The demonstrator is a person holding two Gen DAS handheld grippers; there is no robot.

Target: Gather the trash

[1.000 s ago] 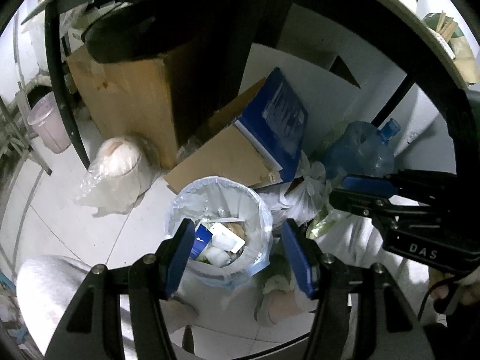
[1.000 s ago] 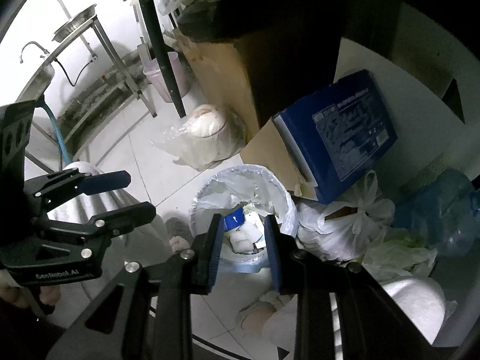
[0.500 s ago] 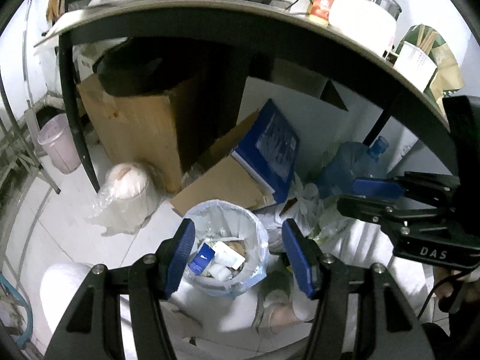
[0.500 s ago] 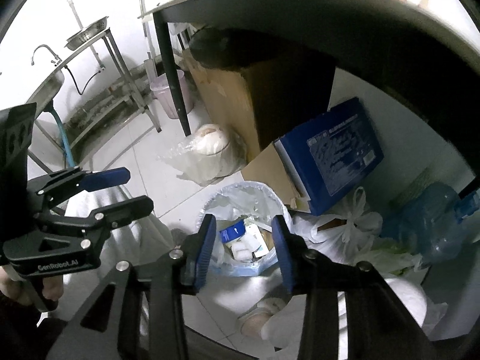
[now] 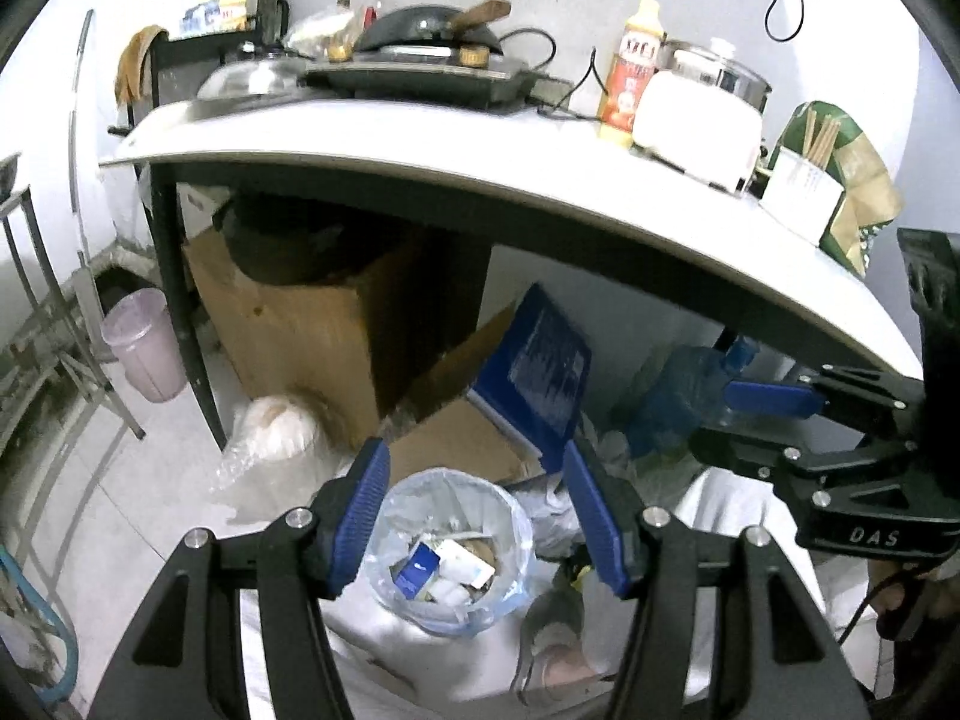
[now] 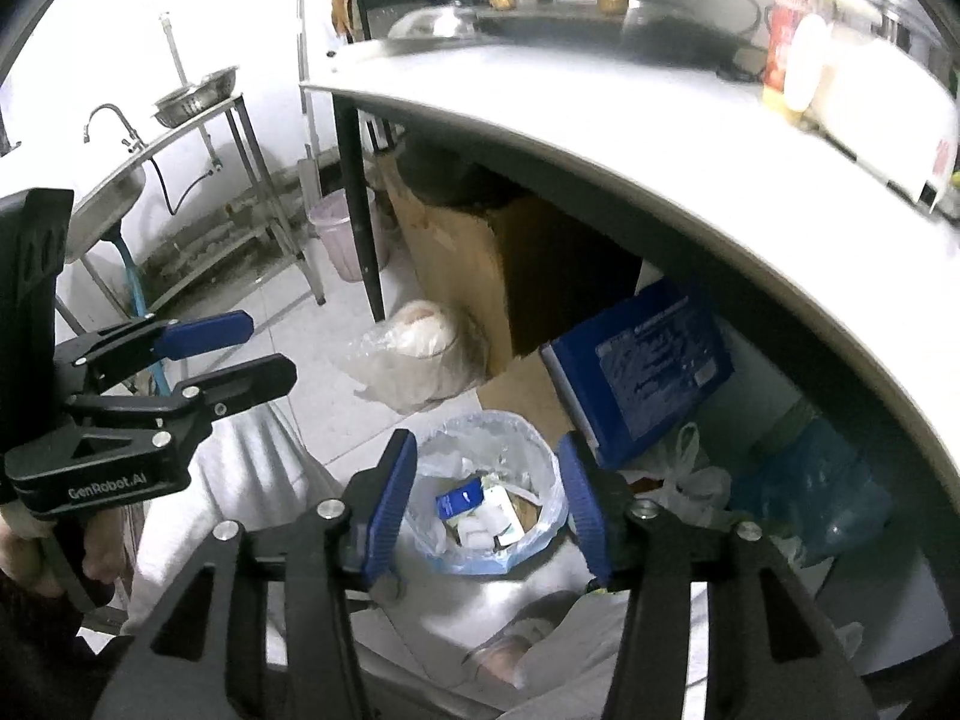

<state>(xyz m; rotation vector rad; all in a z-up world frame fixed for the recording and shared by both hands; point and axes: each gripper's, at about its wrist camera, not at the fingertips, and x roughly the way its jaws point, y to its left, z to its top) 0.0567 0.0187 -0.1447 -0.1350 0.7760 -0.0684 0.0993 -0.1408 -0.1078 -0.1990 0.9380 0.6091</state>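
Both grippers hung empty above the lined trash bin (image 5: pixel 454 546) of cartons: left gripper (image 5: pixel 477 516) spread, right gripper (image 6: pixel 487 504) just widening. Rising further risked striking the countertop (image 5: pixel 540 180) edge.

Both wrist views look steeply down, side by side, sharing the lined bin (image 5: pixel 456 546) under the counter (image 6: pixel 600 138).

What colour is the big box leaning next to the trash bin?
Blue. The box shows best in the right wrist view.
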